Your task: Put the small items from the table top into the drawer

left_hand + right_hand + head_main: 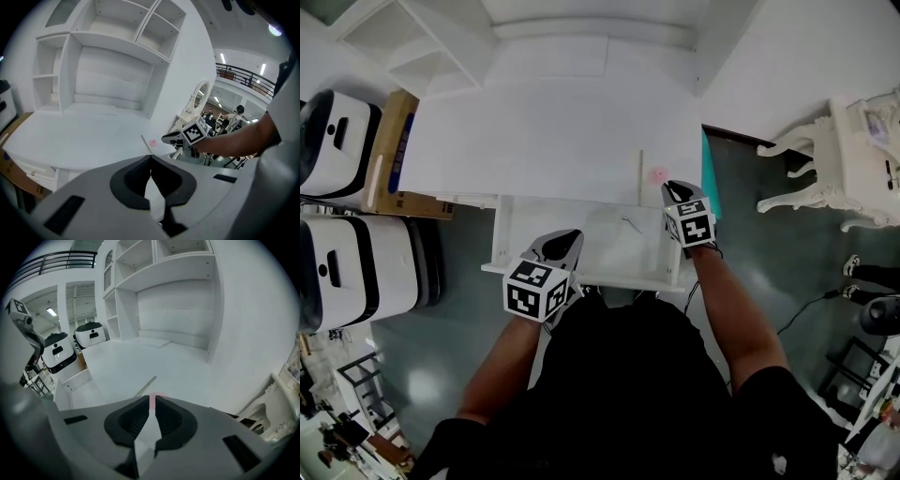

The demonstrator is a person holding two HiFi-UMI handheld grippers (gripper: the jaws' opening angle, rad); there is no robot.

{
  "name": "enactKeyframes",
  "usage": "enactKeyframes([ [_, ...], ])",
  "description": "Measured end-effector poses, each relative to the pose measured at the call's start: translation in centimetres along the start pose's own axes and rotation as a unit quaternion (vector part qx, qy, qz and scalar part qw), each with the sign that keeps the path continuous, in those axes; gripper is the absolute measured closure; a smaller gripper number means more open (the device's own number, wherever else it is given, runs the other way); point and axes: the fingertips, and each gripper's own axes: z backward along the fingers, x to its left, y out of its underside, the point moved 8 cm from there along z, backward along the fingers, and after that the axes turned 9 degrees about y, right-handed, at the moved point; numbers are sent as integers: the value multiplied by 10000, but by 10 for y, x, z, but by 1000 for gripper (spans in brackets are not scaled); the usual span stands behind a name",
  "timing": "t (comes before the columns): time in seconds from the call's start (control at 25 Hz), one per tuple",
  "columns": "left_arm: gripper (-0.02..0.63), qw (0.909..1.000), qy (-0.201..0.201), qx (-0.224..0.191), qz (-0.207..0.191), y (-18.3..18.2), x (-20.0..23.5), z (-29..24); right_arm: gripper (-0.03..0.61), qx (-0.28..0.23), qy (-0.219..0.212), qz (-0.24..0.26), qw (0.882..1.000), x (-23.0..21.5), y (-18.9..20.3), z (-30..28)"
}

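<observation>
white desk [544, 141] with its drawer [605, 246] pulled out at the front edge, little pink thing [657, 174] on the desk near its right edge beside a thin stick [641, 176], right gripper [151, 401] just short of it, jaws a slit apart and empty, left gripper [150, 158] over the drawer, jaws pinched together on nothing

The floor [769, 272] is dark grey-green and glossy (pale reflections show on it). A white shelf unit [108, 51] with open compartments stands at the far side of the white desk [544, 141], beside a plain white wall [253, 333]. Left of the desk: a cardboard box [394, 155] and two white-and-black machines [342, 136]. Right: an ornate white side table [844, 159] with curved legs. A black railing [246, 77] runs along an upper level, under strip lights [222, 58].
</observation>
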Motion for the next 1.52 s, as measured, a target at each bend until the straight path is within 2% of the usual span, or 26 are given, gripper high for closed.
enactKeyframes([
  [0.16,603,9999,-83,-7,78,2,3,4,540,129,17,-23,9999,-4,-1,-24],
  [0.28,603,9997,-171,-19,168,4,8,7,489,255,30,33,9997,-5,-3,-39],
  [0.64,603,9986,-395,-82,338,9,16,20,488,542,53,396,9977,0,-3,-65],
  [0.96,603,9982,-454,-105,383,16,18,27,501,659,157,319,9972,1,-1,-68],
  [1.12,603,9984,-426,-123,345,15,17,29,522,627,216,330,9973,-2,-4,-65],
  [1.52,603,9993,-302,-145,192,13,13,28,525,344,219,189,9990,-2,-13,-37],
])
